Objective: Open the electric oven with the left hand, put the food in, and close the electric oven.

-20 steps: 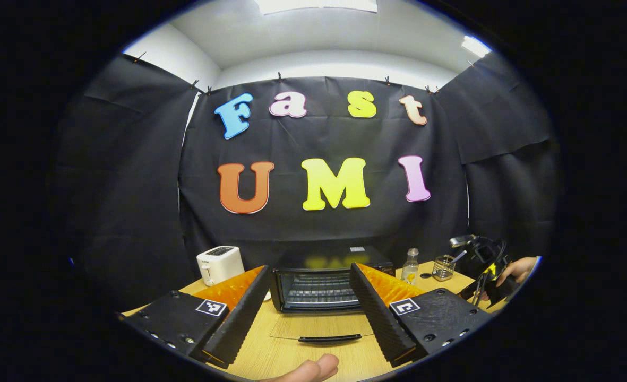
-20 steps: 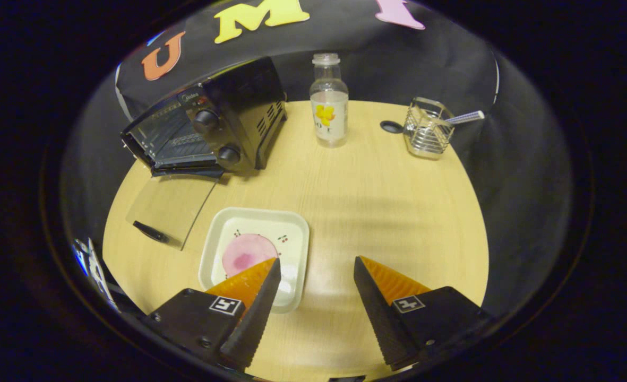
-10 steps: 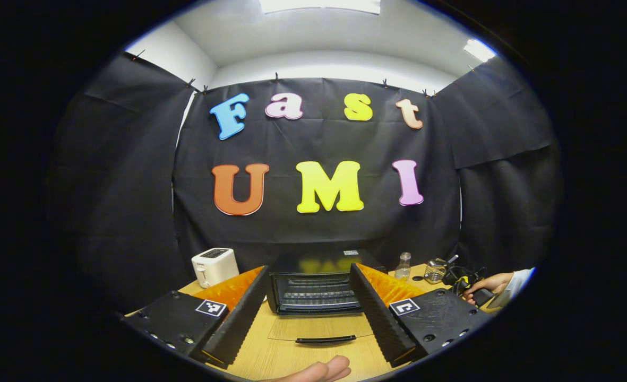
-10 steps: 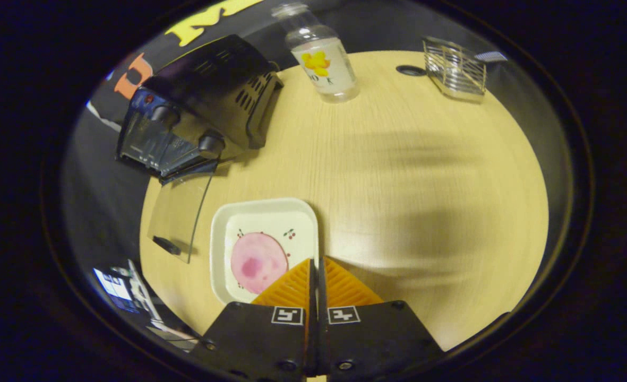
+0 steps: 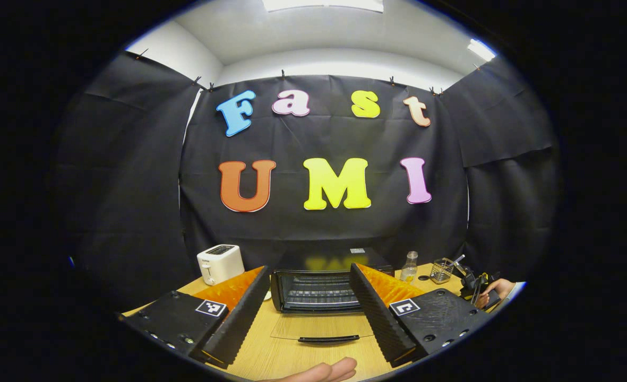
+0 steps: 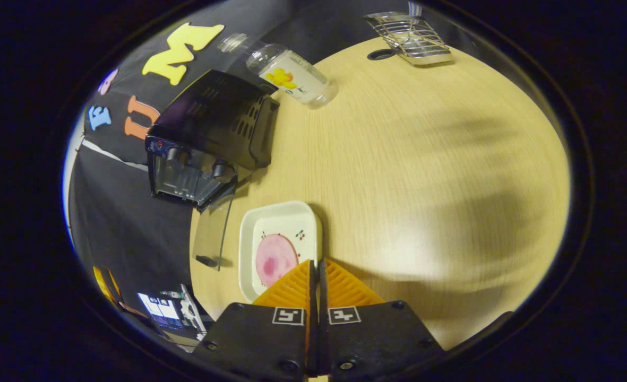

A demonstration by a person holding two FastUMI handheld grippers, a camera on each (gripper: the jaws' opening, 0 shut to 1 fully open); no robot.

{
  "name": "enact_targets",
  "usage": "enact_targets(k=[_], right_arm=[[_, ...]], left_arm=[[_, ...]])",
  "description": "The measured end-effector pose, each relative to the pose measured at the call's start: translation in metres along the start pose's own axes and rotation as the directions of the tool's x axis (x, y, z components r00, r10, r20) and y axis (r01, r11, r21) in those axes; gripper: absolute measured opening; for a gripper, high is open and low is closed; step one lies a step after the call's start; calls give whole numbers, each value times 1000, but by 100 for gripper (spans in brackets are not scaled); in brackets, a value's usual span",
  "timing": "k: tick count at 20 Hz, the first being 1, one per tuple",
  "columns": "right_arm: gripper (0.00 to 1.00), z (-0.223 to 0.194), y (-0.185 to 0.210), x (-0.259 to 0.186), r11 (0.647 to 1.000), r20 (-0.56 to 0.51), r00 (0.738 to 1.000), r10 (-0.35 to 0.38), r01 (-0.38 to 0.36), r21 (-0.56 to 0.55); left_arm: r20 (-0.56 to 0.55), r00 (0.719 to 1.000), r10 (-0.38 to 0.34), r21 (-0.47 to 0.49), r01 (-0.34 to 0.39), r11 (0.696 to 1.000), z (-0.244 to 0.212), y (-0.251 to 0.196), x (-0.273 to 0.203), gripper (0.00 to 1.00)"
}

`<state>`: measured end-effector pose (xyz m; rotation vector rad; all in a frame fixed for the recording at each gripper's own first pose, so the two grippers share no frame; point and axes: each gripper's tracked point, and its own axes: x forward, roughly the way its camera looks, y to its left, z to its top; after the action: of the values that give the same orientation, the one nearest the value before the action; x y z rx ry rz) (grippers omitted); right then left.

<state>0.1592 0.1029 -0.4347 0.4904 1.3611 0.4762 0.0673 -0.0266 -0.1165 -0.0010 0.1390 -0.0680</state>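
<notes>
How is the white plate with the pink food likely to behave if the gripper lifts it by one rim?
The plate looks rigid and glossy, so it may slip. Held at one rim, it would probably tilt. The flat food lies loose and could slide off.

Black cloth walls (image 5: 132, 175), lit white ceiling (image 5: 324, 32), wooden table (image 6: 424, 159)

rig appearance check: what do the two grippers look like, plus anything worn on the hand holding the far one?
Left gripper and right gripper match: black textured housings, each side carrying a small square black-and-white marker, wedge-shaped fingers with ribbed faces. No cables visible on them. The hand holding the far gripper shows a light sleeve cuff.
</notes>
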Motion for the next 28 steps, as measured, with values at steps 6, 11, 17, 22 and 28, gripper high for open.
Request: enact_targets(k=[6,11,17,22,28], right_arm=[[0,-7,18,-39,998,39,997,60,-61,17],[4,-11,60,-73,998,93,994,53,-50,-32],[4,-25,129,-78,994,83,993,82,-76,-78],[0,-24,183,-58,991,96,991,97,-87,-104],[4,-18,237,1,993,116,987,110,-104,-58]], left_arm=[[-9,1000,3,12,-3,1000,-8,5,-1,96],[-9,1000,8,8,-8,1000,-21,21,-1,95],[-24,1000,0,-28,-1,1000,-35,39,-6,96],[-23,1000,19,-36,-20,999,-42,61,-13,96],[-37,998,46,-26,-47,999,-58,83,-20,96]])
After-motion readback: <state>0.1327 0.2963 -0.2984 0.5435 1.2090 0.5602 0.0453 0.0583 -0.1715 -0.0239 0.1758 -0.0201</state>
